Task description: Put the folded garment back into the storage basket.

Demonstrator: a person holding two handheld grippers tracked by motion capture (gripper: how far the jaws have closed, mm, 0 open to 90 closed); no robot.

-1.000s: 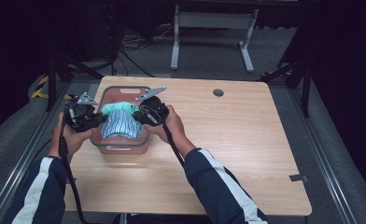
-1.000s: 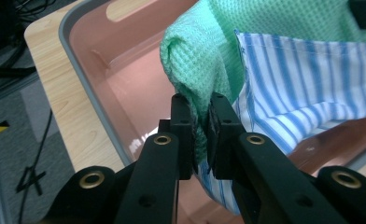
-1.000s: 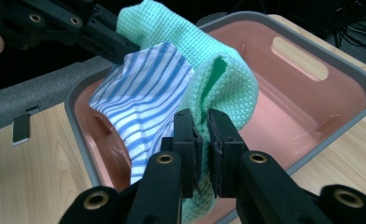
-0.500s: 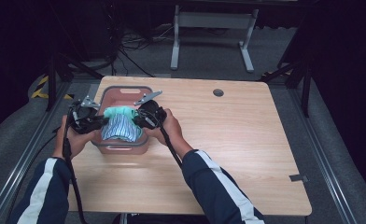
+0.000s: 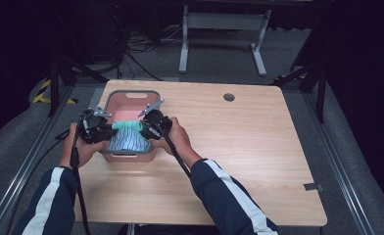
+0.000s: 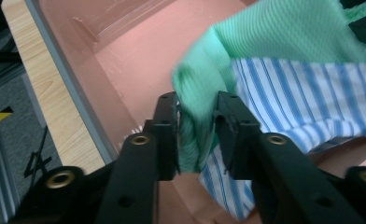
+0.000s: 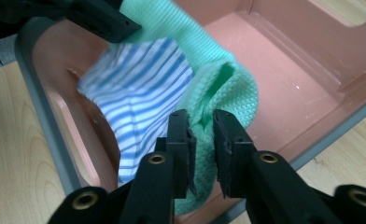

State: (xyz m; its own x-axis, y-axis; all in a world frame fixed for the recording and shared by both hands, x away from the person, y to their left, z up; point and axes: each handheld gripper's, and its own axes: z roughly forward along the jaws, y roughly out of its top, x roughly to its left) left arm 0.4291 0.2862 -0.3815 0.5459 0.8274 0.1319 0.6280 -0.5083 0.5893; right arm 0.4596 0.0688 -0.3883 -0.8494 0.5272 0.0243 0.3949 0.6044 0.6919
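Observation:
A green knit cloth (image 5: 123, 127) folded with a blue-and-white striped cloth (image 5: 127, 139) hangs into the near half of a pink basket (image 5: 131, 93). My left gripper (image 5: 109, 130) is at the bundle's left end and my right gripper (image 5: 143, 128) at its right end. In the left gripper view the jaws (image 6: 197, 105) have just been opening, with a fold of green cloth (image 6: 274, 32) loose between them above the striped cloth (image 6: 302, 93). In the right gripper view the jaws (image 7: 201, 119) have also just been opening around a green fold (image 7: 228, 84) beside the striped cloth (image 7: 139, 88).
The basket sits at the back left of a wooden table (image 5: 239, 161), its grey rim near the left edge. A round cable hole (image 5: 228, 97) lies at the back. Cables trail from both grippers toward the person's sleeves. The basket's far half (image 7: 288, 70) holds nothing.
Both hands have sunk a little, lowering the cloth bundle deeper into the basket. The jaws on both ends now stand slightly apart.

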